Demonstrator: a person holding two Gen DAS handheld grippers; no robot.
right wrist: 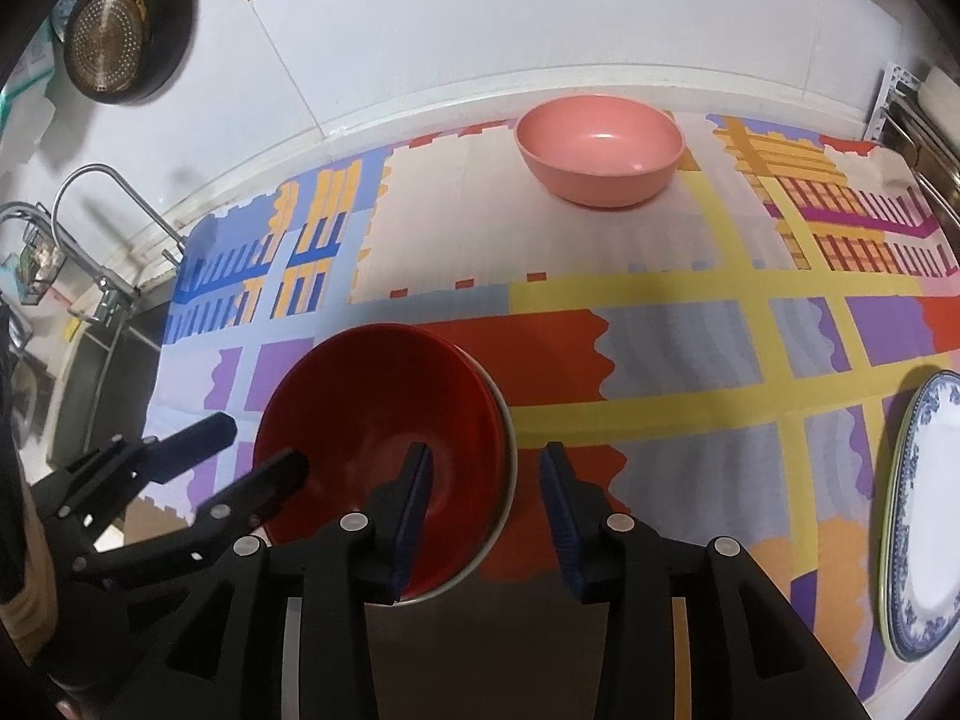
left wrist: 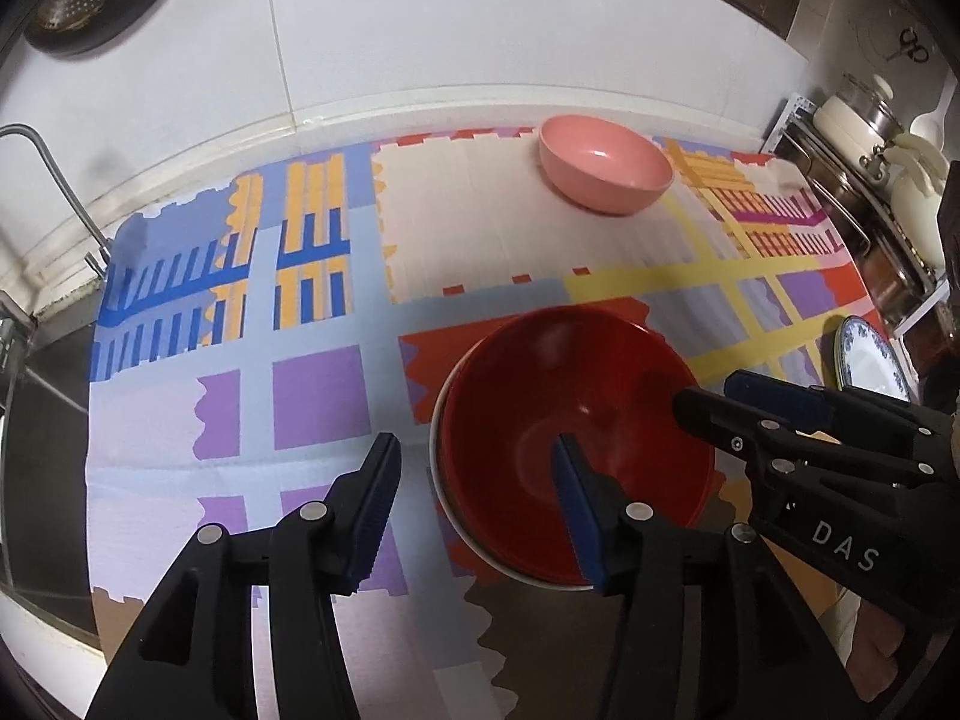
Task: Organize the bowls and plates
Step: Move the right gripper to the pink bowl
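Left wrist view shows the desk under a patterned cloth, the blue-rimmed plate at its right edge, the pink bowl at the back, and the red bowl nested in a pale one. Left gripper and right gripper both gape, holding nothing, each straddling the red rim; a lopsided pinch could tip the stack or drag the cloth.

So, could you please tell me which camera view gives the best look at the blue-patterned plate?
The right wrist view: the blue-patterned plate shows most of its white centre and blue rim at the right edge of the cloth. The left wrist view catches only a small sliver of it behind the right gripper.
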